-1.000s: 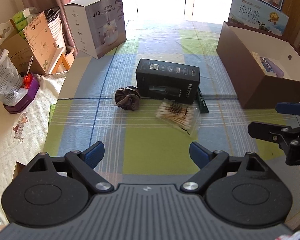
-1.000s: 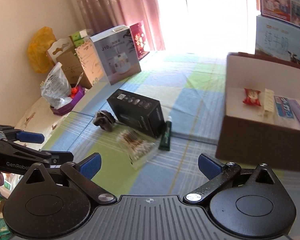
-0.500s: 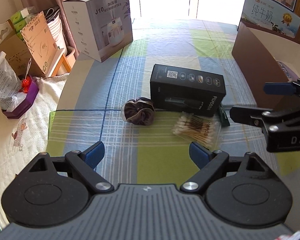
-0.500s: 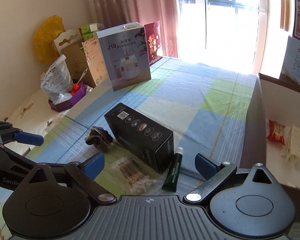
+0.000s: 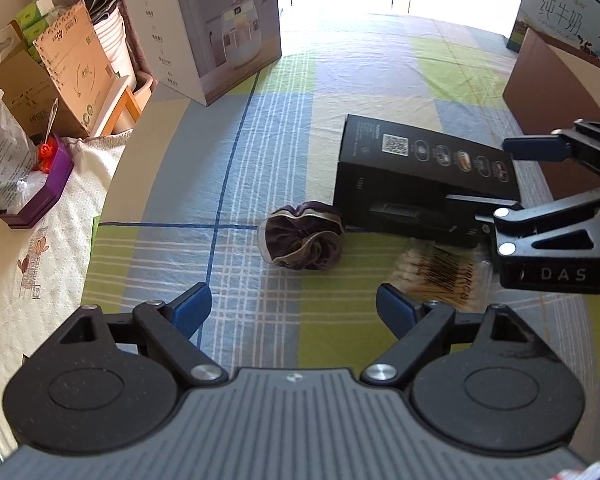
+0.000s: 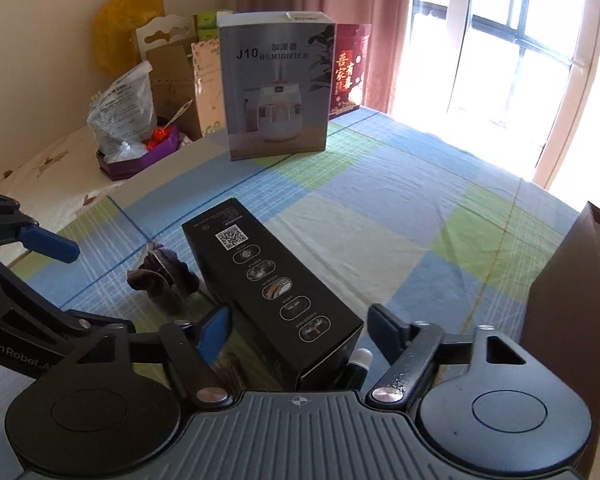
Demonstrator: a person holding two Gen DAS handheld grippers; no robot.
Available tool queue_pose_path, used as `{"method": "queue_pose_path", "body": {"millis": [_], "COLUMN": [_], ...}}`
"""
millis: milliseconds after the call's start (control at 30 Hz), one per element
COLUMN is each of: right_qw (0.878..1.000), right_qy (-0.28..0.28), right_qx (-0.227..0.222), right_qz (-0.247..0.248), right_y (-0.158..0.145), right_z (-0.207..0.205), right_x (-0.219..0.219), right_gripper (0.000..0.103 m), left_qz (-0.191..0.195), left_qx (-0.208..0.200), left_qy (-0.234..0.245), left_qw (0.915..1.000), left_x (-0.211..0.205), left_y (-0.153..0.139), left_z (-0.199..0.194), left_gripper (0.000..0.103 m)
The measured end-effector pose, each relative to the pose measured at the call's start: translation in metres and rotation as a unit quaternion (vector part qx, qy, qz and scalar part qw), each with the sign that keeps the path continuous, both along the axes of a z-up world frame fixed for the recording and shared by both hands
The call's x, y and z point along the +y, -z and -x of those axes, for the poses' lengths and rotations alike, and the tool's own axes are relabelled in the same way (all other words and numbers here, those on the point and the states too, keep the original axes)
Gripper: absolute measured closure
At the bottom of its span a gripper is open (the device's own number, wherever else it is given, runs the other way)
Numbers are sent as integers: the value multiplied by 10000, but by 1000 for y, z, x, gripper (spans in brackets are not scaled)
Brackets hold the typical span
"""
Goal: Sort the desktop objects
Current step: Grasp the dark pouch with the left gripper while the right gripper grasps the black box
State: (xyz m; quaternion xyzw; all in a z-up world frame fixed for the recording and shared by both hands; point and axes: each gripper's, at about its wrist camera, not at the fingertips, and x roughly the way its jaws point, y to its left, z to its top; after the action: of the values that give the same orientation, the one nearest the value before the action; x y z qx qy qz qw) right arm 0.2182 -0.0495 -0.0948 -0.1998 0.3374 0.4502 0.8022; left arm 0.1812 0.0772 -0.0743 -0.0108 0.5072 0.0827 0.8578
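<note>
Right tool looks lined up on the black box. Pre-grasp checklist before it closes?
1. Right tool open: ok.
2. Black box end between its fingers: ok, one finger each side.
3. Pads touching the box: cannot tell.
4. Tube beside the box, near the right finger: not ok, could get pinched.
5. Left tool open, holding nothing, apart from the box: ok.
6. Scrunchie and swab pack close to the box: not ok, may get dragged.
</note>
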Motion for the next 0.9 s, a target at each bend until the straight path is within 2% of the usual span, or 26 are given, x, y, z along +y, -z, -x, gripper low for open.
{"method": "queue_pose_path", "body": {"millis": [100,267,500,633,667,733,900], "right_qw": [9999,9976,9835,9820,9822,9828,9853], "right_qy": [-59,682,1798,1884,1876,1846,1706], "right_qx": [-109,-65,-210,-147,-120,-63,133], "right_qz": [46,-32,51,-16,-14,-9,11], "right_y": [5,4,1,0,0,-1,-2], "right_z": [1,-4,5,8,8,6,0], "right_x": [4,10,24,27,27,27,27], "right_gripper": [43,58,59,60,60,60,60], "left_qz": [20,69,166,245,273,332,334], "left_qx": [25,-12,-37,-36,-32,-20,-113], "left_qy": [-3,-34,-91,-168,-185,-199,-262], "left_qw": [10000,10000,9998,9996,9994,9992,9990], "left_x": [4,10,15,18,19,20,27], "left_y": [6,10,18,24,26,31,40], "left_z": [-6,-16,-31,-40,-42,-46,-52], "left_gripper": [17,19,28,36,39,56,74]}}
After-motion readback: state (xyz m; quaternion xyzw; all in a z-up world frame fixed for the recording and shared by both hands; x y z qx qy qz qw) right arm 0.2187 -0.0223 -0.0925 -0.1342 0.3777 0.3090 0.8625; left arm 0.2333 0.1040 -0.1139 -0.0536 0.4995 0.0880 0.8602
